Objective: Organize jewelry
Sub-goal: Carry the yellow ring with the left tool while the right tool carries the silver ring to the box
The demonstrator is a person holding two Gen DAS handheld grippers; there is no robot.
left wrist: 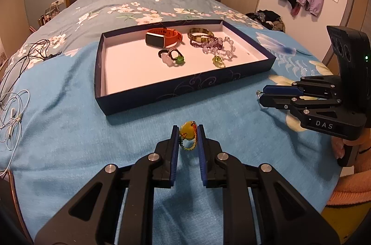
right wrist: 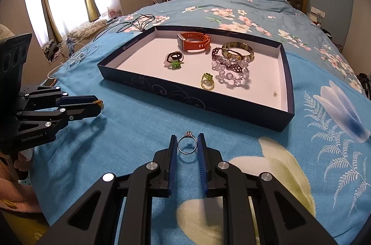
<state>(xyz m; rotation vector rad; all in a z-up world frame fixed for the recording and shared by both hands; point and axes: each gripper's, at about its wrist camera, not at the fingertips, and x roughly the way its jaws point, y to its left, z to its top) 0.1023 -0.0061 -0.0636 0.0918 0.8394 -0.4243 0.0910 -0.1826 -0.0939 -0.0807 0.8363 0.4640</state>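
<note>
A shallow dark blue box tray (left wrist: 180,92) with a pale inside lies on the blue blanket (left wrist: 69,129) spread over the bed. In it, toward the far side, an orange watch (left wrist: 162,37) sits on its edge; to its right is a mottled brown bangle (left wrist: 200,33), with a dark purple beaded bracelet (left wrist: 204,42) against it and a clear bead bracelet (left wrist: 226,48) just beside that. Nearer the front wall lie two rings touching each other, one with a pale pink stone (left wrist: 167,61) and one with a green stone (left wrist: 179,59), and to their right a gold ring with yellow-green stones (left wrist: 218,62). The near left part of the tray floor is bare.

In front of the tray, the left gripper (left wrist: 188,138) is clamped on a yellow stone pendant (left wrist: 187,128) with a multicoloured bead chain, held between its blue pads just above the blanket. To the right, the right gripper (right wrist: 187,145) pinches a silver ring with a small stone (right wrist: 187,144) by its band, also outside the tray, near its front wall. White cables (left wrist: 14,115) lie on the blanket at the far left
</note>
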